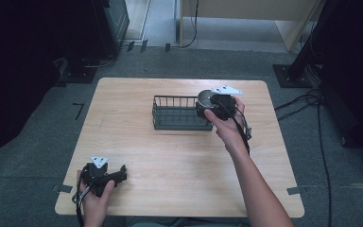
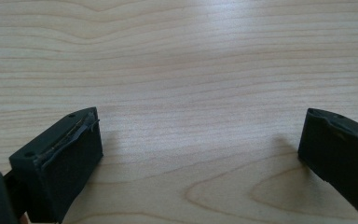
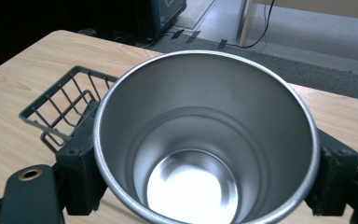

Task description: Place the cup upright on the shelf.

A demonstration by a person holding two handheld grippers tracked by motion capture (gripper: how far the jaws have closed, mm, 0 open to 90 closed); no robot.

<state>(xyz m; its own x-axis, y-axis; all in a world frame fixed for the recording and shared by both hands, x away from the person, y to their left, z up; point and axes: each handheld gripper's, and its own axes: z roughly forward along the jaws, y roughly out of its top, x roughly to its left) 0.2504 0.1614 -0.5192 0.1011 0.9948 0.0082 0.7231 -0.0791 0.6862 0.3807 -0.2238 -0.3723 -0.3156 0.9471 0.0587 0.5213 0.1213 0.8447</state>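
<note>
Two grippers are under my control at this table [image 1: 137, 156]. My right gripper [image 3: 205, 154] has its jaws closed on the outside wall of a steel cup [image 3: 205, 135], one pad on each side just below the rim, and the cup's width keeps them apart. In the high view that gripper [image 1: 212, 105] carries the cup [image 1: 204, 98] at the right end of the black wire basket [image 1: 177, 113]; I cannot tell whether the cup's base is over the basket or beside it. My left gripper [image 2: 200, 149] rests near the table's near-left corner with its jaws spread wide and nothing between them, bare wood beneath.

Risks, as I judge them. The cup wall is smooth, round metal and the pads bear on two narrow patches, so any jolt or tilt of the hand could let it rotate or slide out. Its base could also catch on the basket's wire rim if I lower it without checking clearance, which would tip the basket or pry the cup loose.

Orientation: the cup's mouth opens upward toward the gripper camera, base down. Its long axis runs from rim to base, roughly upright and crosswise to the line between the pads.
</note>
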